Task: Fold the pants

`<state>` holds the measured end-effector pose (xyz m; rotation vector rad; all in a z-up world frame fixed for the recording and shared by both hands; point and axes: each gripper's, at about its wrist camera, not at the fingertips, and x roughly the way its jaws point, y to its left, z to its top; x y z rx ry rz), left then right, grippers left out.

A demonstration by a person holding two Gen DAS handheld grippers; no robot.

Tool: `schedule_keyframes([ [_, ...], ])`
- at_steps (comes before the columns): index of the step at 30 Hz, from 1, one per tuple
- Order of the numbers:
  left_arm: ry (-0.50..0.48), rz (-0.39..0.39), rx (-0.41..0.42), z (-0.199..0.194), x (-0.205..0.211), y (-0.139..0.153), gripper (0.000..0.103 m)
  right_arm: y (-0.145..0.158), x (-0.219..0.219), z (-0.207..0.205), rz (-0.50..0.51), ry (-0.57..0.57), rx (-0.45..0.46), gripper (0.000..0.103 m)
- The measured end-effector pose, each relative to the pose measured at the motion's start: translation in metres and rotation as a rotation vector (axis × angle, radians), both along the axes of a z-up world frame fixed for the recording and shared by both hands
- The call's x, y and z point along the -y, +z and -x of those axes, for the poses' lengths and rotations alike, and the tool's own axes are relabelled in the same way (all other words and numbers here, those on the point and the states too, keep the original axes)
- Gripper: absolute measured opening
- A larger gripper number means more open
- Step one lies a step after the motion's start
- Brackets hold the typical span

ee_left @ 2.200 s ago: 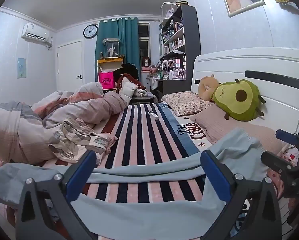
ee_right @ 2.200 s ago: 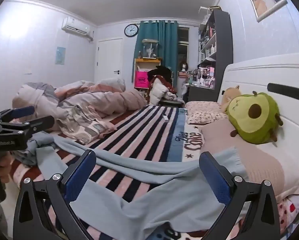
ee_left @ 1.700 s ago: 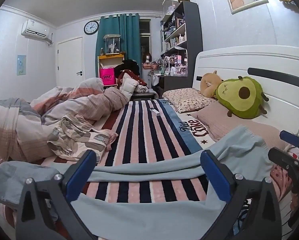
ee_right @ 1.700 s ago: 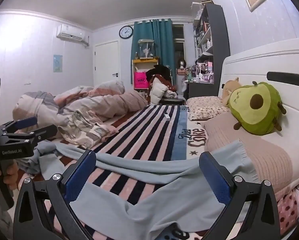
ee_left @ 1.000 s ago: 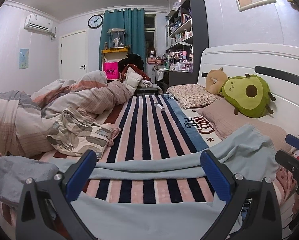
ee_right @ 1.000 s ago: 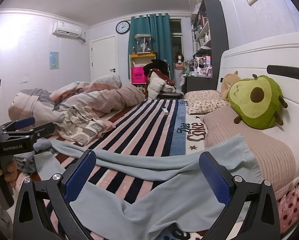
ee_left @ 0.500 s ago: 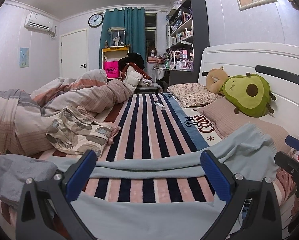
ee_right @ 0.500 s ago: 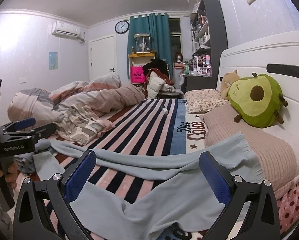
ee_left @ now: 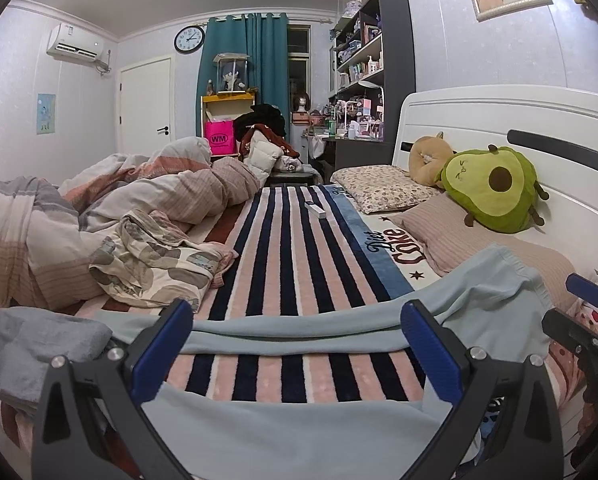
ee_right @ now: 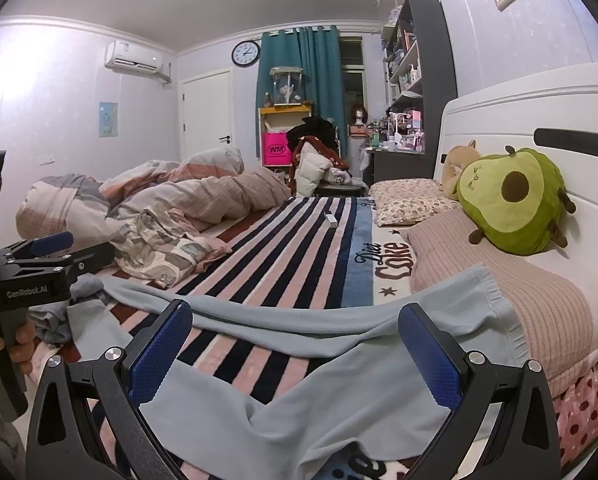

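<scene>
Across the near edge of the striped pink, navy and white blanket [ee_left: 299, 264] lie the pale blue soft-knit pants [ee_left: 299, 432], spread sideways. Waistband [ee_right: 491, 300] sits at about 3 o'clock, draped up onto the ribbed beige pillow [ee_right: 539, 304]. Legs run toward 9 o'clock. They are split in a V: far leg [ee_left: 291, 330] crosses the stripes at mid-frame, near leg fills 6 o'clock under both cameras. Not folded yet.

Left gripper [ee_left: 299, 356]: blue-padded fingers [ee_left: 161, 346] spread wide, nothing between them. It hovers over the leg section, nearer the cuff end. A crumpled grey cloth [ee_left: 35, 344] sits at its 9 o'clock.

Right gripper [ee_right: 295, 356]: also spread wide and holding nothing, over the crotch and upper legs. In its view the left tool shows at 9 o'clock, held in the person's hand [ee_right: 17, 340].

Likely reason for the layout: pants flat and sideways put one tool near each end, so both can pinch the near leg's edge and carry it over the far leg in one move. That is my read only.

Clutter is kept off the work zone. Rumpled pink-grey striped duvet [ee_left: 99, 208] at 10 o'clock, green avocado plush toy [ee_left: 495, 188] at 2 o'clock, small white rectangular item [ee_left: 315, 210] at 12 o'clock, well apart from the pants.

Risk: the waistband on the pillow may skew the fold line.
</scene>
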<state>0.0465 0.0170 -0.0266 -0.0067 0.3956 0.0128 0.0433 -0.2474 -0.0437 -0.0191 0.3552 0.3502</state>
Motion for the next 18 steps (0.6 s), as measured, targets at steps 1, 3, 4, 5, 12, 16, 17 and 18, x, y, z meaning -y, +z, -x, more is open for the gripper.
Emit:
schedule_keyframes([
  [1, -0.004, 0.002, -0.001, 0.0005, 0.0, 0.0001, 0.102, 0.0, 0.0, 0.0, 0.0, 0.002, 0.0, 0.102],
  [3, -0.006, 0.004, -0.003, 0.0015, 0.0013, -0.0002, 0.102, 0.0004, 0.0001, 0.0005, -0.002, 0.005, 0.0, 0.103],
  [4, -0.006, 0.005, -0.003, 0.0021, 0.0016, -0.0001, 0.102, 0.0007, -0.0002, 0.0011, -0.002, 0.008, 0.0, 0.103],
  [5, -0.007, 0.005, -0.002, 0.0027, 0.0019, 0.0001, 0.102, 0.0007, -0.0005, 0.0015, -0.002, 0.011, -0.001, 0.103],
  [12, -0.008, 0.005, -0.005, 0.0023, 0.0045, -0.0001, 0.102, 0.0009, -0.0007, 0.0025, -0.003, 0.005, 0.001, 0.103],
  [16, -0.017, 0.008, -0.007, 0.0028, 0.0056, -0.0003, 0.102, 0.0015, -0.0006, 0.0023, 0.0, 0.001, -0.008, 0.103],
  [17, -0.019, 0.009, -0.007, 0.0035, 0.0067, -0.0008, 0.102, 0.0013, -0.0007, 0.0026, 0.001, -0.004, -0.01, 0.103],
  [18, -0.018, 0.009, -0.009, 0.004, 0.0078, -0.001, 0.102, 0.0011, -0.0004, 0.0029, 0.003, -0.021, -0.008, 0.103],
])
